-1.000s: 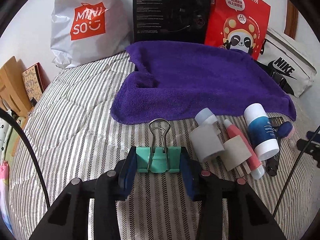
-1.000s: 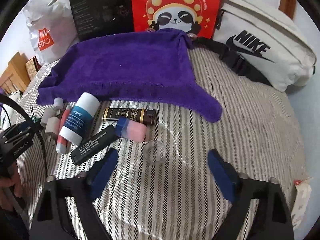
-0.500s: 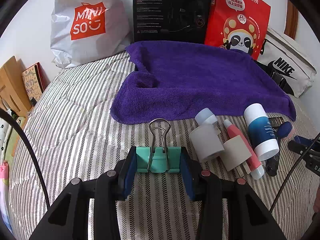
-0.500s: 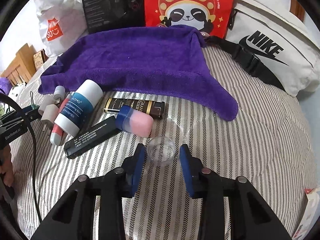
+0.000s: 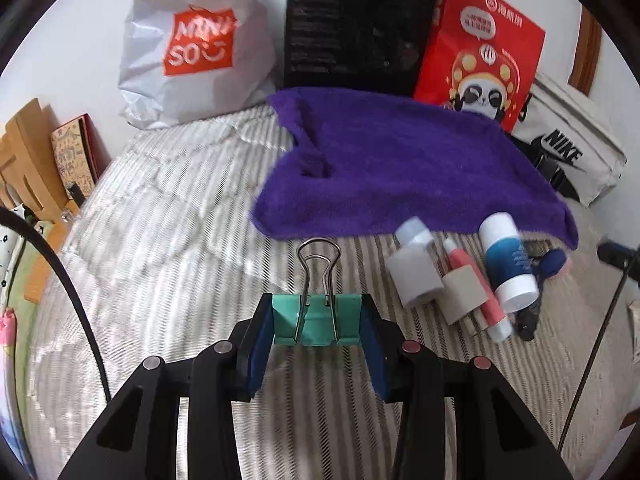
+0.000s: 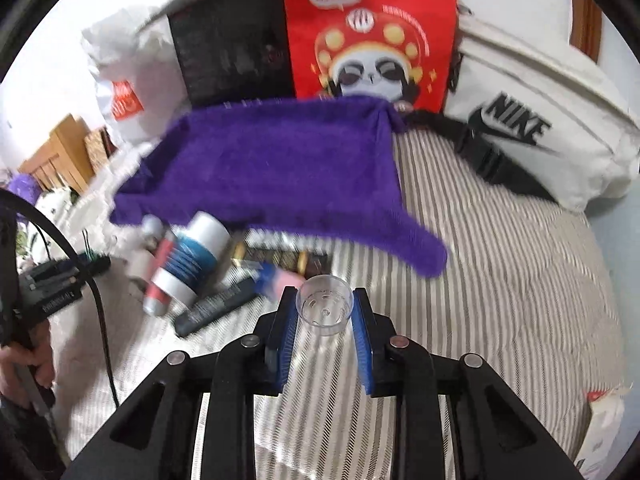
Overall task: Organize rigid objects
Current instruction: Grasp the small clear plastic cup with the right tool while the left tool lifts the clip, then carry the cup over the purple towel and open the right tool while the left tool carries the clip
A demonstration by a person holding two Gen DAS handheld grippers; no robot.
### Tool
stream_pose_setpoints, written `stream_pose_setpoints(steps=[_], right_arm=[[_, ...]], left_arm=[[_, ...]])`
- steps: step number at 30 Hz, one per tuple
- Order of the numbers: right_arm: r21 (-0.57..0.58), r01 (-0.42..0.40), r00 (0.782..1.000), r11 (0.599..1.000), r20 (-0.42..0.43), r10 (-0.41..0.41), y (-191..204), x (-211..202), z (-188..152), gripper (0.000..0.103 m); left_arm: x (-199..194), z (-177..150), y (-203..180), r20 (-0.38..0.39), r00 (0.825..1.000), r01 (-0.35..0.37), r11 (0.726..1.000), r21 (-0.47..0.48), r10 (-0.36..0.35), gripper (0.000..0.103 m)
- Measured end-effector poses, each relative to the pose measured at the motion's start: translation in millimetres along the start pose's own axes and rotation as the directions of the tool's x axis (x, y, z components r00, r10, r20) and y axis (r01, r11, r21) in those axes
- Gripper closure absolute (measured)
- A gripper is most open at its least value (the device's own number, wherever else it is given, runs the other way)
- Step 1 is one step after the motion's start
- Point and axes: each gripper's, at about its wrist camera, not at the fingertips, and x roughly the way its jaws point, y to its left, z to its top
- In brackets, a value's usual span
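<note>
My left gripper is shut on a teal binder clip, whose wire handles stick up over the striped bedspread. My right gripper holds a small clear plastic cup; its jaws are still closing and the blue pads press on the cup's sides, a little above the bed. Loose items lie before the purple towel: a white-and-blue bottle, a grey bottle, a red tube, a black bar, a pink-and-blue capsule and a dark box.
Along the back wall stand a white Miniso bag, a black box, a red panda bag and a white Nike bag. Wooden furniture borders the bed's left side. A person's hand holds the left tool.
The right jaws went from wide apart to closed on the clear cup and lifted it off the bed. The left gripper, still holding the clip, shifted slightly.
</note>
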Motion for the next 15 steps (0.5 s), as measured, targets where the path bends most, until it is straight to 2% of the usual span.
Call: stream_pose_setpoints(steps=[8, 15], right_arm=[[-0.069, -0.057, 0.987, 0.996, 0.145, 0.066, 24.3, -19.5, 84.6, 0.076], [-0.084, -0.107, 0.978, 0.991, 0.168, 0.12, 37.3, -0.8, 137.9, 0.076]], left_arm=[[-36.8, 58.5, 5.8, 0.077, 0.997, 0.026, 1.0, 0.014, -0.027, 0.064], [-34.3, 114.7, -0.6, 0.118, 0.992, 0.05, 0.998, 0.029, -0.053, 0.064]])
